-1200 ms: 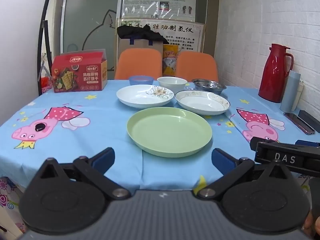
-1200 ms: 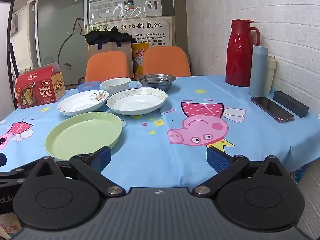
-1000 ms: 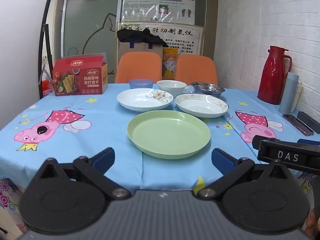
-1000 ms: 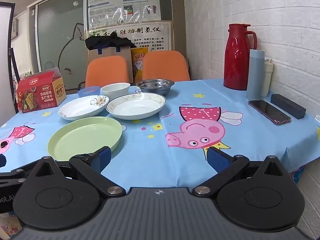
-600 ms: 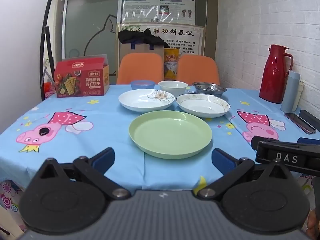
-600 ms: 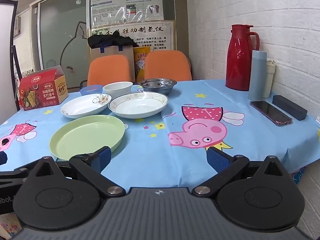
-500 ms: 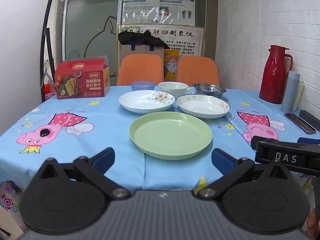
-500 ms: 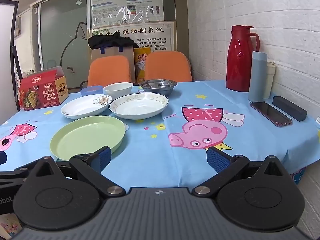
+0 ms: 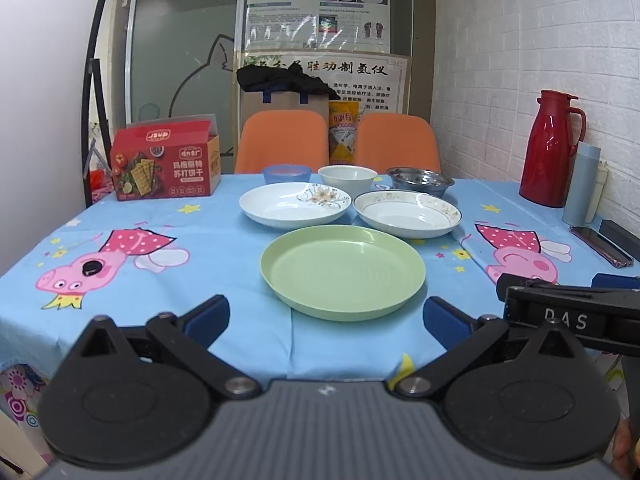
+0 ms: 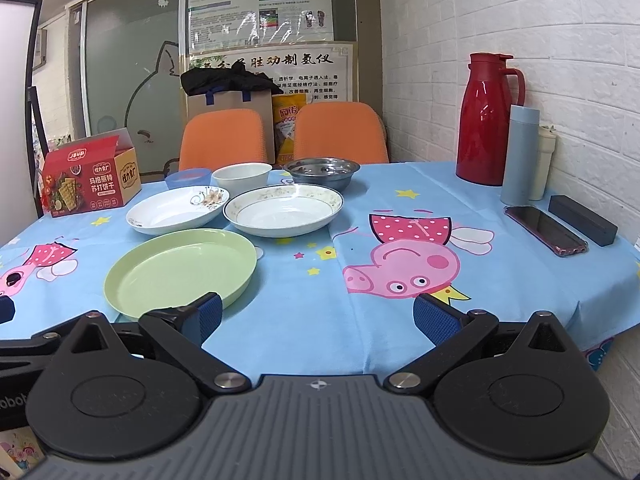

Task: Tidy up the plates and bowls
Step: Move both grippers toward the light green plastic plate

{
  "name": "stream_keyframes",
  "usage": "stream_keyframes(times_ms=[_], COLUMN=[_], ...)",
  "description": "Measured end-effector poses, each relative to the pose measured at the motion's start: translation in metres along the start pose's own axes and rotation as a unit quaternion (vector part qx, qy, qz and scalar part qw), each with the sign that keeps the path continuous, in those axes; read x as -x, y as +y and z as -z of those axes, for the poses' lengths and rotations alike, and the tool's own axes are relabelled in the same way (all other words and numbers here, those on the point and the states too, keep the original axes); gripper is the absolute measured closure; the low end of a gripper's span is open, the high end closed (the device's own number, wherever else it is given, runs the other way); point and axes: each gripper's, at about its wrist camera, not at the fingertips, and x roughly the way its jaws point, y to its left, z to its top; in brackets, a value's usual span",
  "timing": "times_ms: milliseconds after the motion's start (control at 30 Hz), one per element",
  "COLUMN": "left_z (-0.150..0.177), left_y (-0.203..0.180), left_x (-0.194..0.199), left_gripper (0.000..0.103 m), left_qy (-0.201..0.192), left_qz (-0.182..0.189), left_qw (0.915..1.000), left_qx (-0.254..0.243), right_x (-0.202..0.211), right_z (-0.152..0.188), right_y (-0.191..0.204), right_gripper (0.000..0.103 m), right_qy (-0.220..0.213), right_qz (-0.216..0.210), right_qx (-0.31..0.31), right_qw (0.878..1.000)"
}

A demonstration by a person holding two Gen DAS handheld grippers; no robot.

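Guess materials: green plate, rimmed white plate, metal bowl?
Green plate: likely plastic or melamine; matte, even colour, soft glare only.
Rimmed white plate: looks like glazed ceramic; glossy highlights, printed rim pattern.
Metal bowl: probably stainless steel; grey, mirror-like reflections inside.

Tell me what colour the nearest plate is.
The plate is plain light green, clearest in the left wrist view.

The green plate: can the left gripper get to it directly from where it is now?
Probably yes. The left gripper is open and points at the green plate, which lies alone at the near side of the table. Nothing stands between them; the white plates sit behind it.
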Motion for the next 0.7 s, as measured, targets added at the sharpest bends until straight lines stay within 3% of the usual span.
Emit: stream_keyframes(times_ms=[700], left_z=[0.0013], left_y=[0.0027], left_x=[-0.0039], left_gripper=[0.0], left_qy=[0.007], left_qz=[-0.009], left_qw=[0.9999], left_qx=[0.0], right_x=[-0.0014], right_z=[0.0007], right_y=[0.0003], right_gripper=[0.0], right_qy=[0.0], right_qz=[-0.001], right_qx=[0.0], right_qw=[1.0])
